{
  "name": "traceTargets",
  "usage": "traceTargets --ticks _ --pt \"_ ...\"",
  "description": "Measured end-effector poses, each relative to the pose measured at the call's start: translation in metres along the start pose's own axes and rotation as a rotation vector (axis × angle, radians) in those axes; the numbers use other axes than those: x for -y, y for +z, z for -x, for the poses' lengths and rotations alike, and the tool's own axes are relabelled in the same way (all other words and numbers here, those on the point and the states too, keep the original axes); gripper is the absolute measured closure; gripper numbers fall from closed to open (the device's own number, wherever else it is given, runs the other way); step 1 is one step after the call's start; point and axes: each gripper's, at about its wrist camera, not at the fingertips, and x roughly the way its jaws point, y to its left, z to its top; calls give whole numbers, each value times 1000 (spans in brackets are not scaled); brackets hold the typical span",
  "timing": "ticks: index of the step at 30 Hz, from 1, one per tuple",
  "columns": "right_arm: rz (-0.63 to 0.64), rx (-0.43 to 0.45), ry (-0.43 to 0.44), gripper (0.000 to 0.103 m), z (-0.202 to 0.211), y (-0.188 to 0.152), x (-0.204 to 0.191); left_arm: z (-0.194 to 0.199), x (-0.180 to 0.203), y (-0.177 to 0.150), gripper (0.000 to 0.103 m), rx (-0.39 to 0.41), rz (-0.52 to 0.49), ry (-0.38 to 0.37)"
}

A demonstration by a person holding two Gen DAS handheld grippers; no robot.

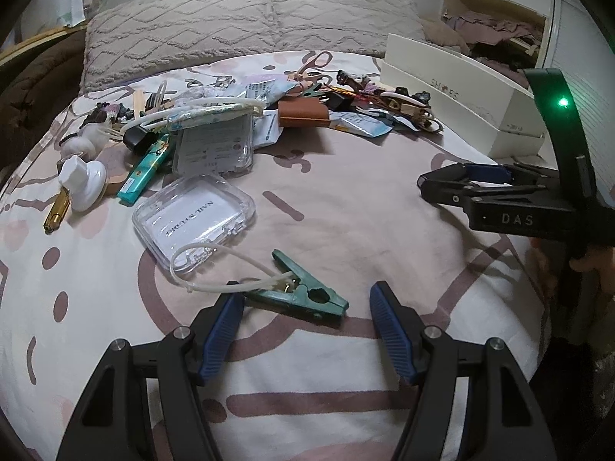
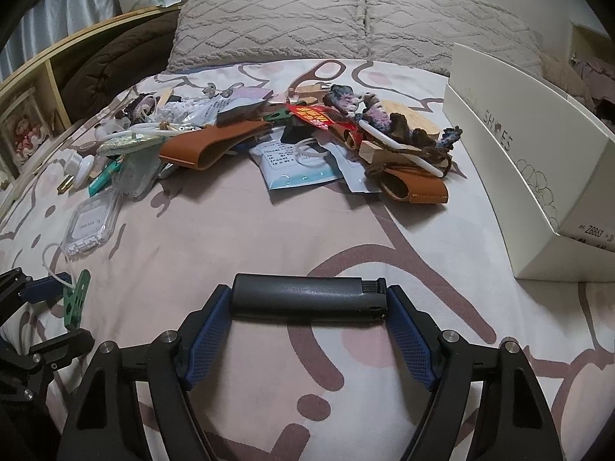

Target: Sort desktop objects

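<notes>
At the far left of the patterned bedsheet (image 1: 346, 207) lies a white knob-shaped piece (image 1: 82, 182) with a small brass tube (image 1: 57, 209) beside it, both near the frame's curved edge and hard to identify. Next comes a teal lighter (image 1: 144, 171), partly under a clear plastic case (image 1: 215, 150), and nearer the camera a second clear case (image 1: 194, 221) with a label too warped to read fully. A green clip (image 1: 303, 294) with a white loop cord lies just beyond the left gripper (image 1: 307, 299), whose jaws stand apart, pressing on nothing. The heap of packets, a tan leather strap (image 2: 213, 146) and crocheted pieces (image 2: 384, 115) overlaps so much that many items are half buried. The right gripper (image 2: 309, 299) clamps a black lighter (image 2: 309, 297) lengthwise, end to end between its blue pads (image 2: 209, 340). At far right a white shoe box (image 2: 538, 176) is cut off by the frame.
</notes>
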Motion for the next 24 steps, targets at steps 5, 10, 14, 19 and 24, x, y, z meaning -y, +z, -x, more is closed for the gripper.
traceTargets --ticks 5,10,14,19,24 --pt "-2 -3 1 23 -1 -1 0 4 6 -1 35 6 -27 -42" --pt "2 -7 -3 23 -1 -2 -1 6 17 -2 35 9 -67 -81" --pt "4 -9 -4 23 -1 -3 -1 5 17 -1 35 19 -60 -53" --pt "5 -9 -5 23 0 -3 -1 2 7 2 33 16 -30 -24" --pt "17 -2 -12 23 0 -3 -3 2 17 1 33 17 -91 -42"
